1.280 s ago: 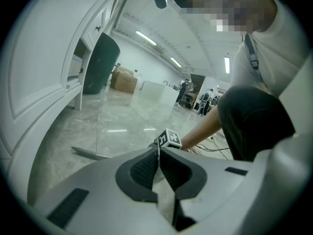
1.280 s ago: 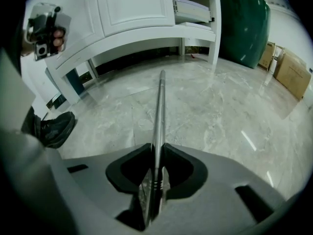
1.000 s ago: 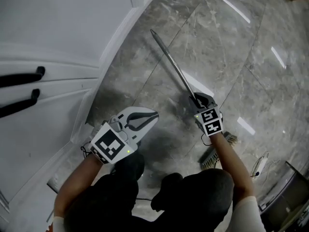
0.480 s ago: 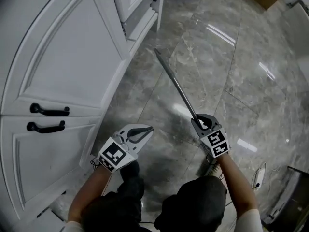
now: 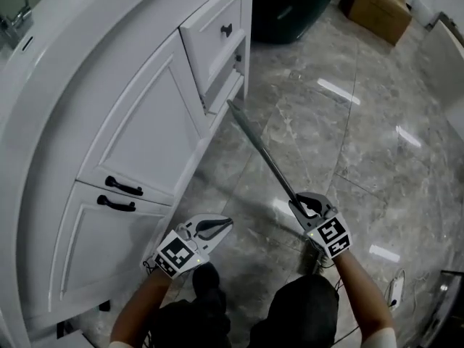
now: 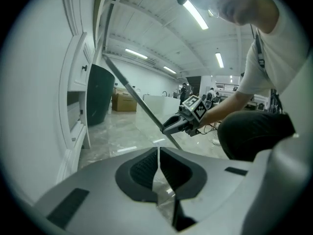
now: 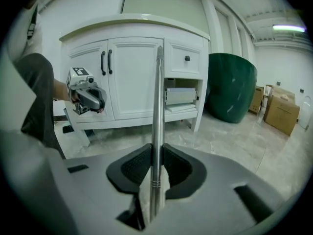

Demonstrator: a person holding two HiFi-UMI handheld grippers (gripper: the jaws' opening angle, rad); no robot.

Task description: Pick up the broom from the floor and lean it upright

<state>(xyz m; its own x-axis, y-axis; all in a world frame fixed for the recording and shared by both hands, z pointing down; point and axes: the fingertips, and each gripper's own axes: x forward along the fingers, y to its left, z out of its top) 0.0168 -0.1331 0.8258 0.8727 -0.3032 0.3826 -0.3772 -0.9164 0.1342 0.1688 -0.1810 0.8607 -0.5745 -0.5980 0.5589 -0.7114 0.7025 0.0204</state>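
Right gripper is clamped on the broom handle: in the right gripper view the metal tube sits between the ribbed pads, both pressing on it, and the jaws have just been closing a little further on it. Grip is on the lower part of the shaft; the rest runs up and away from the jaws, tilted, top end close to the white cabinet by its drawers, contact unclear. The brush end is below and behind that gripper, mostly hidden by it in the head view. Left gripper has its jaws together with nothing between them, and sits off to the left of the right gripper, well apart, not touching the broom. From the left gripper view the handle crosses diagonally ahead of its jaws. Cabinet is directly left of the left gripper. Dark green bin and a cardboard box are far ahead of both on the marble floor.
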